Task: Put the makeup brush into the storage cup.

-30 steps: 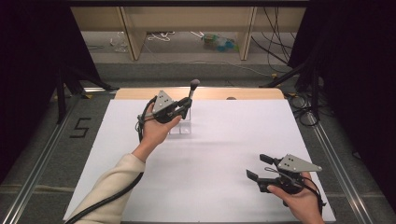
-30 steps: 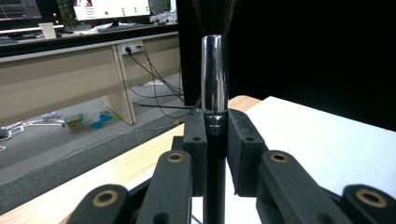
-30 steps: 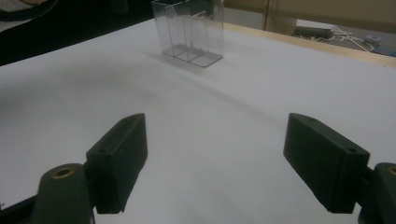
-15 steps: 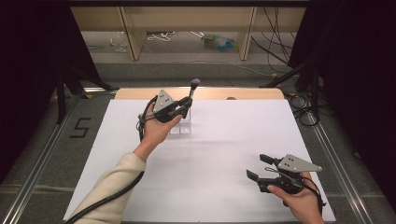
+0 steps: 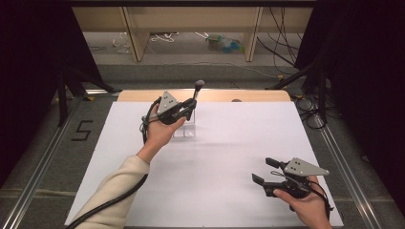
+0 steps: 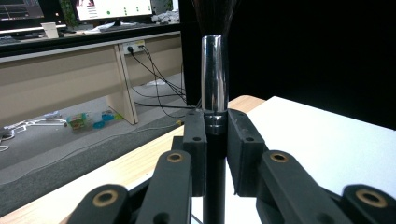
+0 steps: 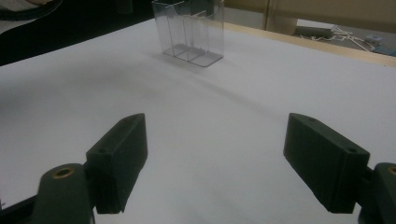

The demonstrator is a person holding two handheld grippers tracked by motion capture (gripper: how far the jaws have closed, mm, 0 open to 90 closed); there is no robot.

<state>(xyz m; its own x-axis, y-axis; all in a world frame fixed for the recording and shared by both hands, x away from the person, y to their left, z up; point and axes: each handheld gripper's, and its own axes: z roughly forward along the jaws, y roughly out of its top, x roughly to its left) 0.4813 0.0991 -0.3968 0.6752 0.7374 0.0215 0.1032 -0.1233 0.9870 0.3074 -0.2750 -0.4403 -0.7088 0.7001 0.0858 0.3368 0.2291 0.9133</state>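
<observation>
Wide-parted right tongs (image 7: 217, 161) over white table (image 7: 224, 121) — clear compartment box (image 7: 189, 32) well beyond

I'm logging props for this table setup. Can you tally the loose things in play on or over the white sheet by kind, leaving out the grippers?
Makeup brush, held upright in the shut left gripper: 1
Clear plastic organizer with compartments, standing on the white sheet: 1
Total: 2
</observation>
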